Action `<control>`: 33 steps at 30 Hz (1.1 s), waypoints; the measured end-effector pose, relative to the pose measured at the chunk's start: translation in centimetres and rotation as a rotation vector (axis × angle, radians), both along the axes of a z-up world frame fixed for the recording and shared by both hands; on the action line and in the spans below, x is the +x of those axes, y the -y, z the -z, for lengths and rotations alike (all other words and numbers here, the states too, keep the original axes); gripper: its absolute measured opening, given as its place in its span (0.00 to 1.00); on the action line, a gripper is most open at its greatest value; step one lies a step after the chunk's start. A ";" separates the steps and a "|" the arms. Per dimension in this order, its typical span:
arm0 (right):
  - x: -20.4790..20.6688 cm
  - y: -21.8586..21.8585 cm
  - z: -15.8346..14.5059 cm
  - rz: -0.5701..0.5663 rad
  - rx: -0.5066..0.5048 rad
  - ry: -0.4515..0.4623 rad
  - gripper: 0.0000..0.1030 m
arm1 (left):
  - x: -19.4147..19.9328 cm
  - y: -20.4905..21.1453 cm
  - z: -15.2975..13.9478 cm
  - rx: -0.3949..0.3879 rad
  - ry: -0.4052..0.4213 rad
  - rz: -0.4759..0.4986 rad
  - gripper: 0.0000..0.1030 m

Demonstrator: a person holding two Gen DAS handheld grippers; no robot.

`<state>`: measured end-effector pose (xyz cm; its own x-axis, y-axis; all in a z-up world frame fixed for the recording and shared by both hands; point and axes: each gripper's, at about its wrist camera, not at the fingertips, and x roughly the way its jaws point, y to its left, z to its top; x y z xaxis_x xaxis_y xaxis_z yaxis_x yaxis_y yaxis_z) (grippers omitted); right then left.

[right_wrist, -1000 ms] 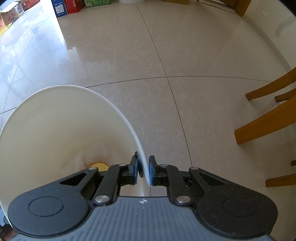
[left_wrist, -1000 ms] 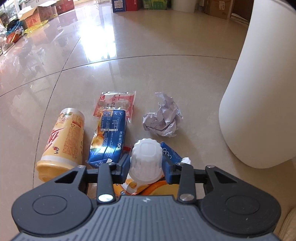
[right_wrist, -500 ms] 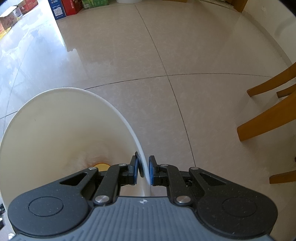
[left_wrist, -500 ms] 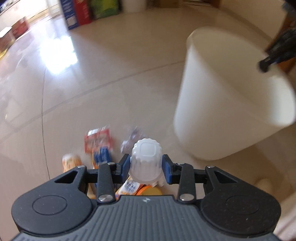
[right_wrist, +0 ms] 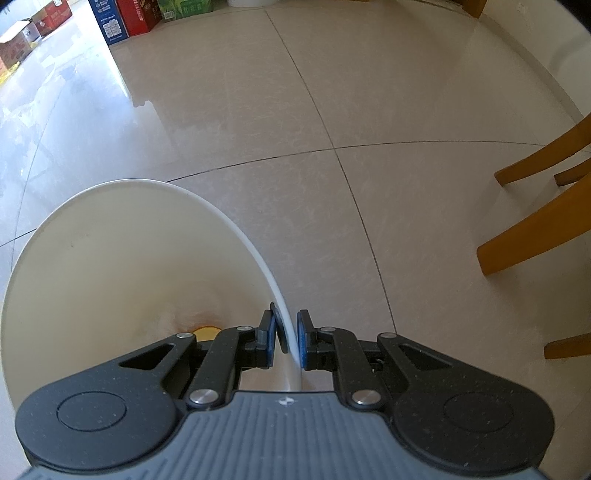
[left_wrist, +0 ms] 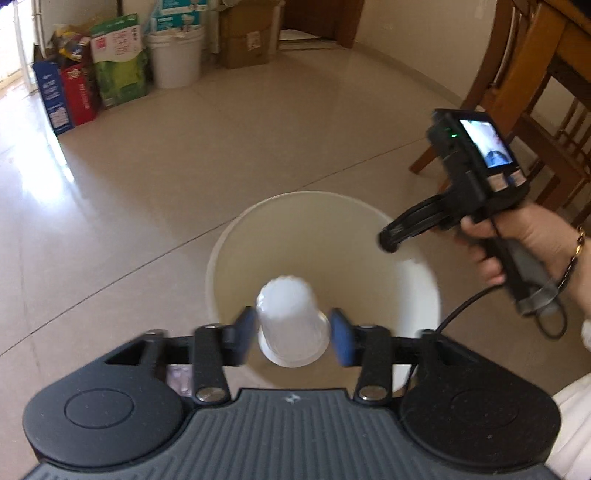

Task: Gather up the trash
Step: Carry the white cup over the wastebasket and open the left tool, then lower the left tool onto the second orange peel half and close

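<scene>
A white-capped bottle (left_wrist: 293, 325), blurred, hangs over the open mouth of the white bin (left_wrist: 306, 225). It sits between the blue pads (left_wrist: 340, 341) of my left gripper (left_wrist: 293, 341), which stand a little off each side of it, so the gripper is open. My right gripper (right_wrist: 287, 341) is shut on the bin's rim (right_wrist: 258, 258). The left wrist view shows that gripper (left_wrist: 388, 240) held by a person's hand (left_wrist: 517, 236) at the bin's right edge. Something orange (right_wrist: 205, 331) lies at the bottom of the bin.
Cartons and bags (left_wrist: 85, 81), a white bucket (left_wrist: 177, 55) and a cardboard box (left_wrist: 247, 33) line the far wall. Wooden chairs (right_wrist: 535, 229) stand right of the bin. A scrap of crumpled paper (left_wrist: 179, 376) shows under my left gripper. Glossy tiled floor lies all around.
My left gripper rose from the litter on the floor and swung over the bin's mouth. Its pads have spread slightly off the bottle. The right gripper has kept its hold on the rim.
</scene>
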<state>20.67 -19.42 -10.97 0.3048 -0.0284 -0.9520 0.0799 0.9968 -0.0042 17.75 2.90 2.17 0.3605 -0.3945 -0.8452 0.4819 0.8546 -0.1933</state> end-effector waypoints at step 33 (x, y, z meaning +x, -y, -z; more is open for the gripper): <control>-0.2 -0.5 0.0 -0.012 -0.011 0.009 0.14 | -5.8 -8.1 8.2 0.182 0.085 -0.435 0.90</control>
<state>20.44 -18.94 -10.93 0.3140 -0.0349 -0.9488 0.0685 0.9976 -0.0140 11.91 10.97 -5.99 0.5302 -0.0401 -0.8469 0.0794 0.9968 0.0025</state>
